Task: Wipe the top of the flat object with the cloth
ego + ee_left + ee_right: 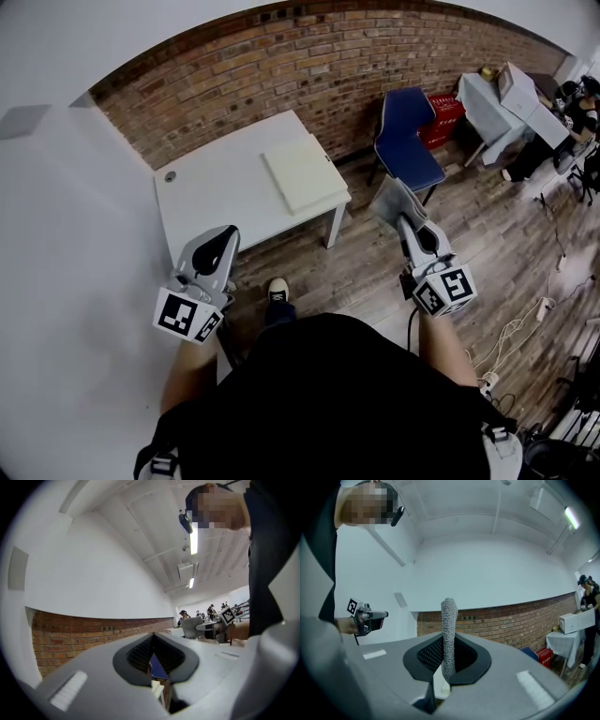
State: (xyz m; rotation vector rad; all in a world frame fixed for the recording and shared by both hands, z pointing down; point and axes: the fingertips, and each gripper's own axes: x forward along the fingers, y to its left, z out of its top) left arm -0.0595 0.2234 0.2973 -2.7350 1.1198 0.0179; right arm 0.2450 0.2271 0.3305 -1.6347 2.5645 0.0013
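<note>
A cream flat object (pixel 302 172) lies on the right side of the white table (pixel 211 192), ahead of me. My right gripper (pixel 405 223) is held up over the wooden floor, right of the table, shut on a grey knitted cloth (pixel 392 199). In the right gripper view the cloth (pixel 449 634) stands upright between the pads of that gripper (pixel 447 663). My left gripper (pixel 223 242) hovers at the table's near edge, shut, with nothing in it. In its own view the left gripper (pixel 157 660) shows only a thin slit between the pads.
A blue chair (pixel 408 136) stands right of the table, with a red crate (pixel 441 117) behind it at the brick wall (pixel 281 66). A covered table with a box (pixel 506 103) and people are at the far right. Cables (pixel 516 328) lie on the floor.
</note>
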